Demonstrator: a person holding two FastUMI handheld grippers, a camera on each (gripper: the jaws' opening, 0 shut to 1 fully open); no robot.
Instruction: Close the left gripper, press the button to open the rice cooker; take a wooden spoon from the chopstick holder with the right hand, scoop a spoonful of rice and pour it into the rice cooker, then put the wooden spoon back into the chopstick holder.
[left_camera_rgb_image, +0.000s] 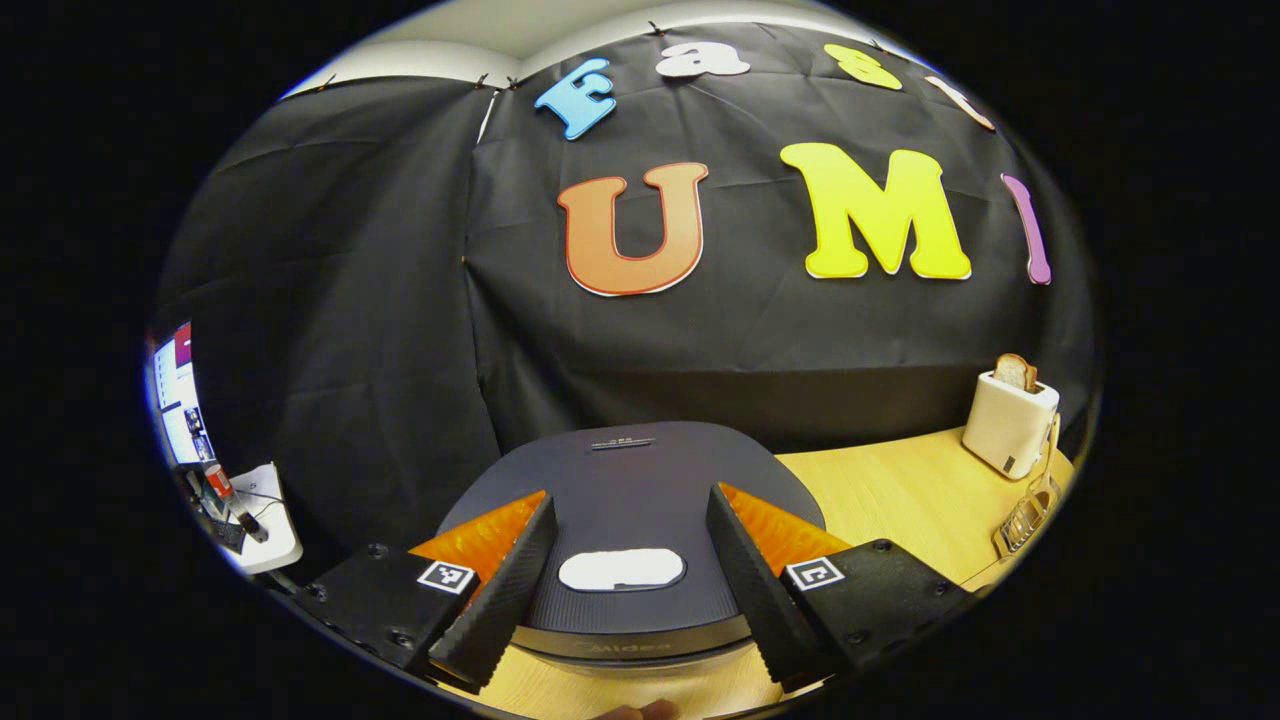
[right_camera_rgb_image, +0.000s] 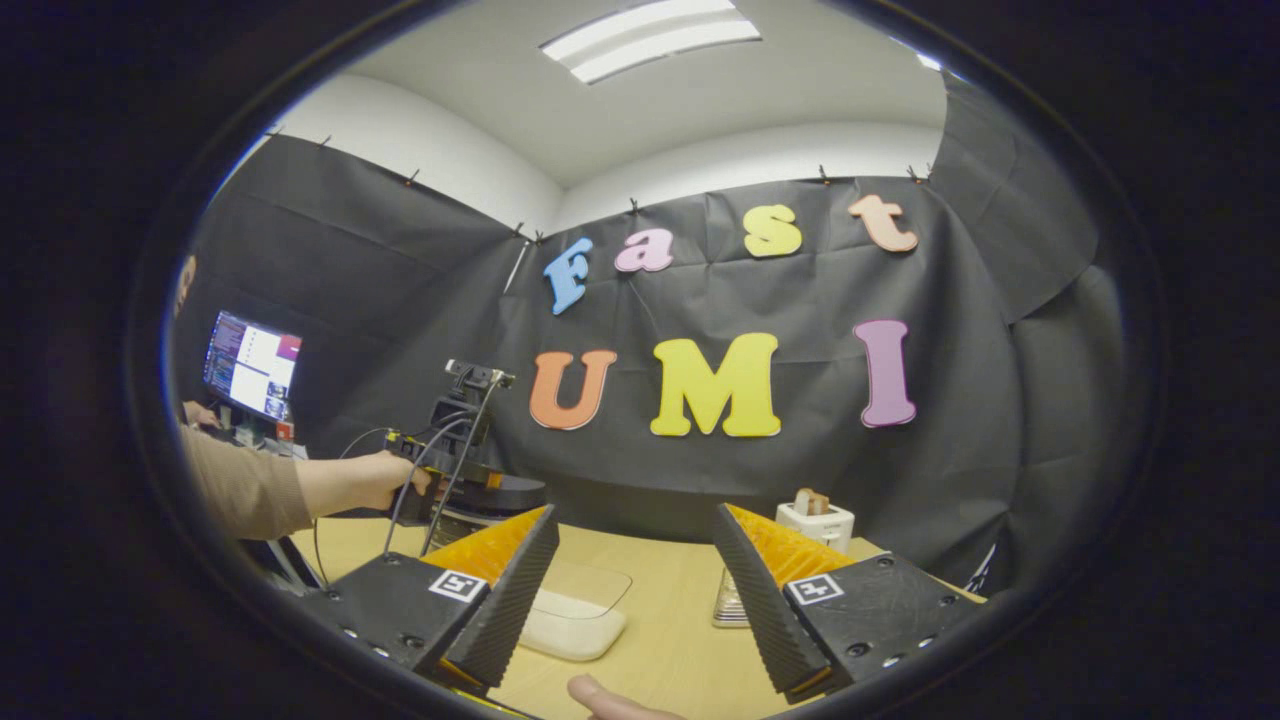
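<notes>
Straight ahead of left gripper (left_camera_rgb_image: 628, 590): rice cooker (left_camera_rgb_image: 640, 490), white button (left_camera_rgb_image: 621, 569) between its wide-open, empty fingers | right gripper (right_camera_rgb_image: 635, 600) farther off, open, empty.

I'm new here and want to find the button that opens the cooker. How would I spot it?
Start at the wooden table and find the dark round rice cooker sitting on it. On its closed lid, near the front edge, lies a white oval button, between the open fingers of the left gripper. It is the one pale patch on that dark lid.
</notes>
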